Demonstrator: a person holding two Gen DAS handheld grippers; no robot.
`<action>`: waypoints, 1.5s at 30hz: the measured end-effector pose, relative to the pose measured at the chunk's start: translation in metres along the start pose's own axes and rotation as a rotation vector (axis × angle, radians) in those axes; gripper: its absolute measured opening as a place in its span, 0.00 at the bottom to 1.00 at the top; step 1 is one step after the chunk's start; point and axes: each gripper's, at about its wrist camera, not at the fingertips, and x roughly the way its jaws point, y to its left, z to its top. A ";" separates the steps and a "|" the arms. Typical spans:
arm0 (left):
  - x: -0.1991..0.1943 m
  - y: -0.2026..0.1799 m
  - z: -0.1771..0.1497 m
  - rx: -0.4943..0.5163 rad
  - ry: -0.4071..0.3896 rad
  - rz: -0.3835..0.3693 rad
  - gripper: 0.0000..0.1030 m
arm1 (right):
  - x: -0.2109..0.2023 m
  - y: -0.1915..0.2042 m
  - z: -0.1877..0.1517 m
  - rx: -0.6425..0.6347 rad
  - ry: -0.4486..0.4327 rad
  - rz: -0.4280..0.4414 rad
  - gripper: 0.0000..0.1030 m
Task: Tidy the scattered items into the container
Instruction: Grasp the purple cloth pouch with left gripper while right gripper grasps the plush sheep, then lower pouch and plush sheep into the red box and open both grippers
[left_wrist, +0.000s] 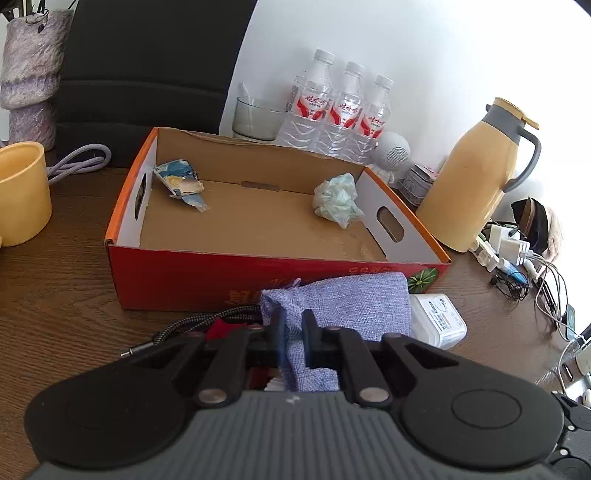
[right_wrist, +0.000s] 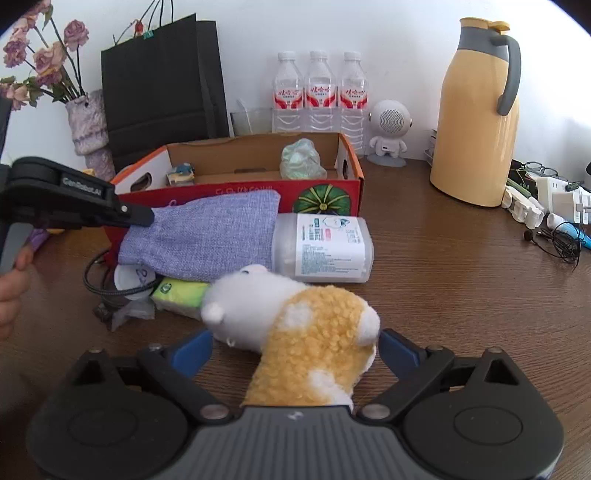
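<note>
The red cardboard box (left_wrist: 192, 273) stands open on the wooden table; it holds a crumpled blue wrapper (left_wrist: 181, 181) and a pale green wad (left_wrist: 338, 199). My left gripper (left_wrist: 293, 332) is shut on the mouth end of a purple cloth pouch (left_wrist: 351, 302), just in front of the box; the right wrist view shows it pinching the pouch (right_wrist: 207, 232). My right gripper (right_wrist: 295, 350) is open, its blue fingers (right_wrist: 192, 349) on either side of a white and yellow plush toy (right_wrist: 310, 343) lying on the table. A white wipes canister (right_wrist: 325, 247), a green tissue pack (right_wrist: 181, 293) and a braided cable (left_wrist: 207, 321) lie beside the pouch.
Three water bottles (right_wrist: 319, 92), a glass (left_wrist: 256, 118), a small white speaker (right_wrist: 389, 125) and a yellow thermos jug (right_wrist: 476, 122) stand behind and right of the box. A yellow cup (left_wrist: 22, 192) is left. Chargers and cables (right_wrist: 550, 206) crowd the right edge. A vase (right_wrist: 88, 125) stands far left.
</note>
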 end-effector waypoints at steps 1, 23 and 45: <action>-0.002 -0.001 -0.002 -0.008 0.001 -0.002 0.03 | 0.002 0.003 0.000 -0.011 0.005 -0.015 0.86; -0.140 -0.056 -0.001 0.047 -0.337 -0.060 0.02 | -0.057 -0.004 -0.005 0.034 -0.133 0.134 0.52; 0.034 0.048 0.111 -0.191 -0.086 -0.046 0.02 | 0.105 -0.011 0.197 -0.114 0.001 0.163 0.53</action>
